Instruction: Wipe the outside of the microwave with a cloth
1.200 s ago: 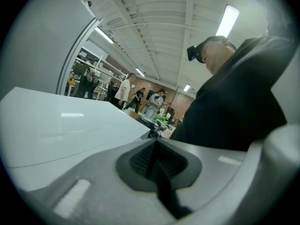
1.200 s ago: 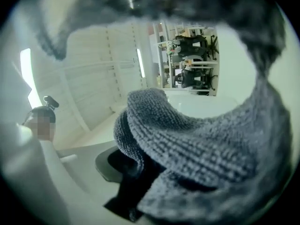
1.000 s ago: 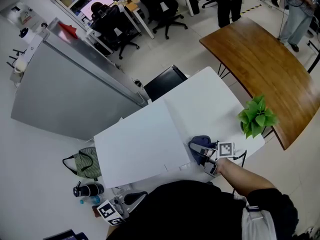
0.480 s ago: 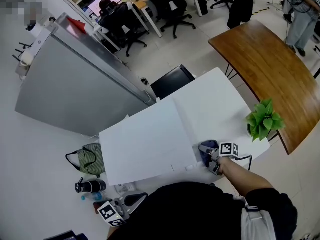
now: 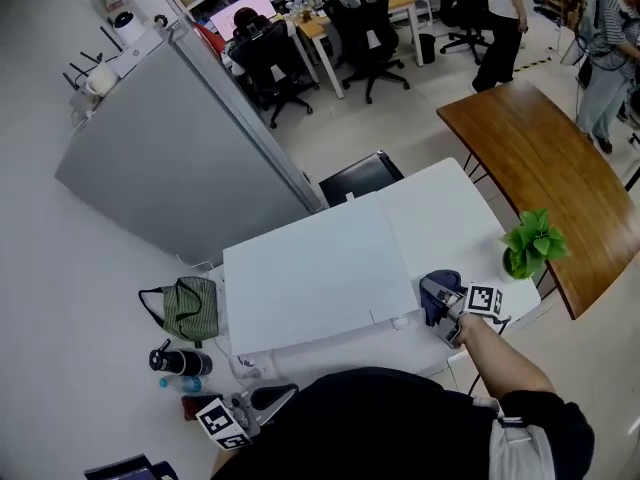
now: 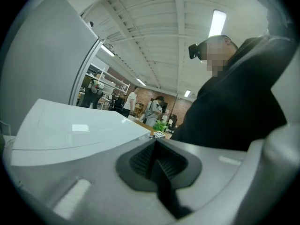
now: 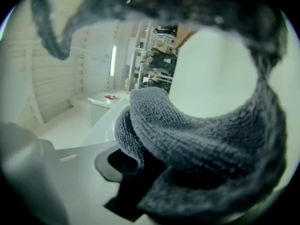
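Head view shows your right arm stretched forward, right gripper [image 5: 447, 313] pinching the cloth [image 5: 440, 284] just beside the microwave's [image 5: 310, 268] near right corner; your left gripper [image 5: 240, 411] hangs near left, jaws pressed together.

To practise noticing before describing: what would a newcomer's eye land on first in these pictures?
The big white microwave fills the middle of the head view. By its right edge the right hand-held gripper is shut on a dark cloth. A green plant stands further right.
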Action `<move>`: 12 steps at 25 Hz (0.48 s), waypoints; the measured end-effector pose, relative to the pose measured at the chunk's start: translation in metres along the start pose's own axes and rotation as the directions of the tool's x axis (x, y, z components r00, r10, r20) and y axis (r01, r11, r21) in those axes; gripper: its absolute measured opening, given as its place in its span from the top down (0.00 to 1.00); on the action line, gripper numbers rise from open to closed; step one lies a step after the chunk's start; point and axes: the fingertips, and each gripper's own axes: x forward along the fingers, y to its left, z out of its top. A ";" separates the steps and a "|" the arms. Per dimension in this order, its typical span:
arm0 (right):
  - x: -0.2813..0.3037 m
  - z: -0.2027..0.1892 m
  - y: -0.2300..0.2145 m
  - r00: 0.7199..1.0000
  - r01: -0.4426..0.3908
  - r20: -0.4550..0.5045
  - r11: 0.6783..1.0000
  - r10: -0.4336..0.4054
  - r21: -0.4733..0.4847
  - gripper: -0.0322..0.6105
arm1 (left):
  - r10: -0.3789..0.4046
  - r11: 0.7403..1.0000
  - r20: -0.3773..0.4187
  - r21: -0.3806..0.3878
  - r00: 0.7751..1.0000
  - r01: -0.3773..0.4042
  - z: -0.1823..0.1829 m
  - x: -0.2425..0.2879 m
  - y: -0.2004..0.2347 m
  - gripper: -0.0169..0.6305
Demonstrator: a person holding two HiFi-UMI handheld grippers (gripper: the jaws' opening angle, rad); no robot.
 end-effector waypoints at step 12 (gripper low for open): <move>-0.091 -0.072 0.170 0.972 0.071 0.235 0.910 0.030 -0.408 0.73 | -0.115 0.993 0.117 -0.007 0.986 0.117 -0.072 -0.159 -0.084 0.97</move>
